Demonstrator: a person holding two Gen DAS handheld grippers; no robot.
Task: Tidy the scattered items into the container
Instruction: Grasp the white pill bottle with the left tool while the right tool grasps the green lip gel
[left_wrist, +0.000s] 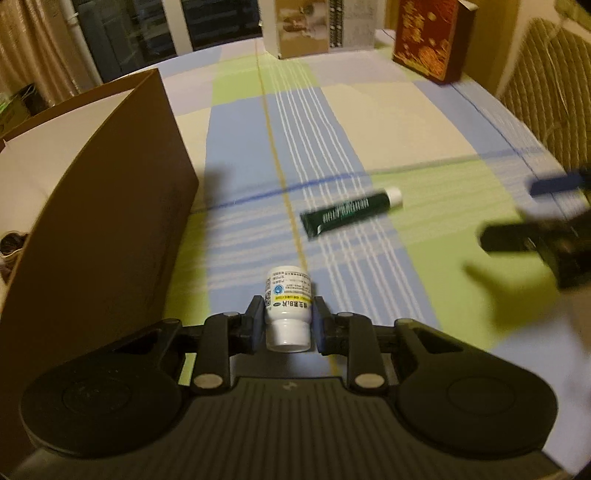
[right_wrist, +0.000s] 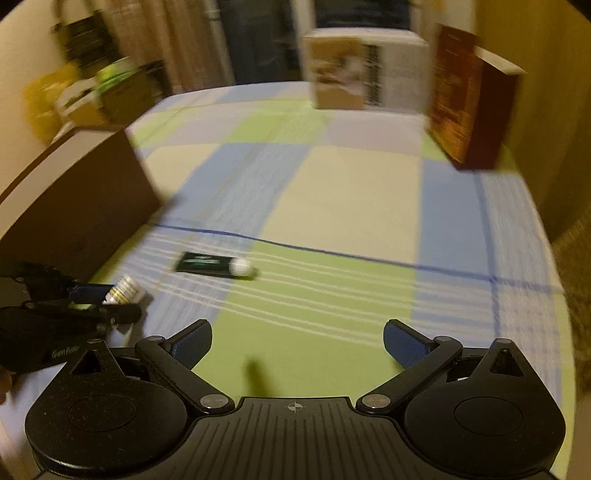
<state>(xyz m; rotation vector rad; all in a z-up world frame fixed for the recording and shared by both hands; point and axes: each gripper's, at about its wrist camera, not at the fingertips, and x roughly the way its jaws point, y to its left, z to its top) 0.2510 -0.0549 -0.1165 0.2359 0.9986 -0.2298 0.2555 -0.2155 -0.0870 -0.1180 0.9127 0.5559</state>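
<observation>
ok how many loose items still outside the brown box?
2: white pill bottle clamped in the left gripper, green tube lying on the tablecloth. The box may hide more.

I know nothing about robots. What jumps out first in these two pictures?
A small white pill bottle is pinched in the left gripper, close to the tall brown box on its left. Further out on the checked tablecloth lies a dark green tube, and the right gripper gapes open above the cloth.

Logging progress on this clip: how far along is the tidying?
Done: nothing I can confirm; the box interior is mostly hidden. In hand: left gripper shut on the bottle, beside the box. Left: the tube on the cloth; right gripper open, empty.
</observation>
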